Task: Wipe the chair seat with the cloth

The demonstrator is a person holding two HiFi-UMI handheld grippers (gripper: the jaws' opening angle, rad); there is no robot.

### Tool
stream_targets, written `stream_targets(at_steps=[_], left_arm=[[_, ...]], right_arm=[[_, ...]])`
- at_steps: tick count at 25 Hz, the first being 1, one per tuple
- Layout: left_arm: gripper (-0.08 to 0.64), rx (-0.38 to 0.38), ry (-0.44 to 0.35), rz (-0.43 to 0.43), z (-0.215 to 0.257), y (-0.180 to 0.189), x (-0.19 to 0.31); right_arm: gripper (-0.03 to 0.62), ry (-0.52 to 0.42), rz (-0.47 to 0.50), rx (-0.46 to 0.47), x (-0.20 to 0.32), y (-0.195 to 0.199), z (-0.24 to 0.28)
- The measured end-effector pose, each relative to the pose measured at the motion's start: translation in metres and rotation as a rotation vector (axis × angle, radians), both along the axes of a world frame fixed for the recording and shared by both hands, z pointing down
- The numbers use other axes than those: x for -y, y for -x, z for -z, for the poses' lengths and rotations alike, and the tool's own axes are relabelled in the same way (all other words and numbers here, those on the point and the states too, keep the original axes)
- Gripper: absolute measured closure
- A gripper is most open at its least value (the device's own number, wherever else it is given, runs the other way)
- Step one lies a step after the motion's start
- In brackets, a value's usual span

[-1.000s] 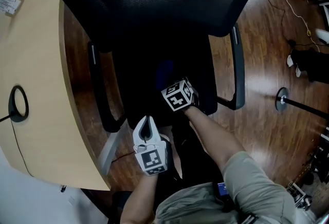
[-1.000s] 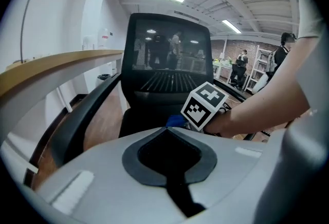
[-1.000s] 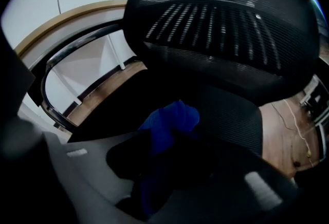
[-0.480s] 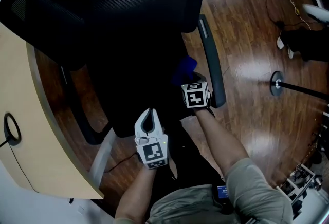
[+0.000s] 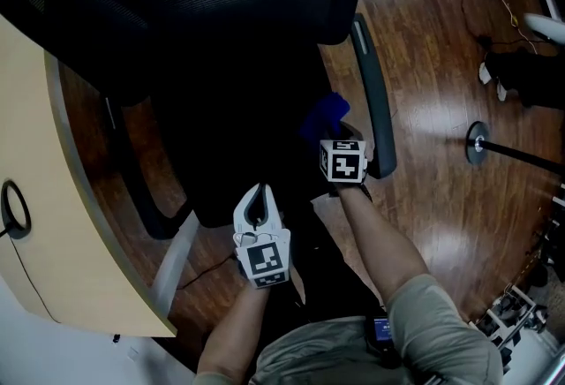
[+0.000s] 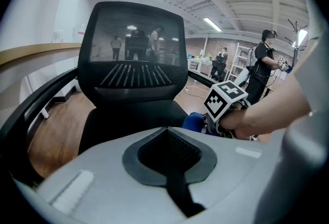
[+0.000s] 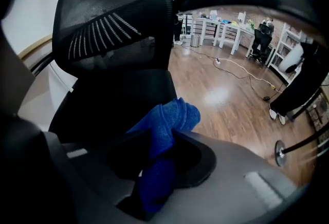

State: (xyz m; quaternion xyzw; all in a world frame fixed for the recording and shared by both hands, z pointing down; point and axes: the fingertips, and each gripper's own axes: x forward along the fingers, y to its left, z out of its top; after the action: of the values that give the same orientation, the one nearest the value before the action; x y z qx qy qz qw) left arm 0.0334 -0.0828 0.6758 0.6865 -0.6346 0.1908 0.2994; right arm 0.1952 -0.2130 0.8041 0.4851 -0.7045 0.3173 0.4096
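The fingers of your right gripper [image 7: 157, 166] pinch the cloth [image 7: 169, 117] at the right edge of the chair seat [image 5: 238, 145], by the armrest [image 5: 372, 101]; your left gripper [image 5: 254, 200], fingers closed and empty, is at its near edge.

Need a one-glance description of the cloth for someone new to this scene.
Find the black mesh office chair on the wooden floor. By its grey armrest the right gripper pinches the cloth. It is a bunched bright blue wad, the only colour against the black seat.
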Motion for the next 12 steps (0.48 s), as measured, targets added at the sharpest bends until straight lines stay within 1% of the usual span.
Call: stream_targets(at_steps=[2,4,8,10,12], left_arm=[[0.555,0.001,0.003,0.034,0.000,0.017,-0.015],[0.555,0.007,0.005,0.070,-0.001,0.037,-0.033],[0.555,0.019,0.009,0.123,0.003,0.072,-0.069],[0.555,0.029,0.012,0.141,0.006,0.088,-0.088],[0.555,0.044,0.018,0.156,0.010,0.105,-0.110]], right_arm=[[0.500,-0.039,0.028,0.025,-0.003,0.022,0.012],[0.500,-0.073,0.092,0.076,-0.013,0.060,0.027],[0.500,-0.099,0.292,0.169,-0.053,0.147,0.049],[0.500,-0.095,0.390,0.196,-0.078,0.187,0.055],[0.500,-0.086,0.466,0.210,-0.107,0.222,0.057]])
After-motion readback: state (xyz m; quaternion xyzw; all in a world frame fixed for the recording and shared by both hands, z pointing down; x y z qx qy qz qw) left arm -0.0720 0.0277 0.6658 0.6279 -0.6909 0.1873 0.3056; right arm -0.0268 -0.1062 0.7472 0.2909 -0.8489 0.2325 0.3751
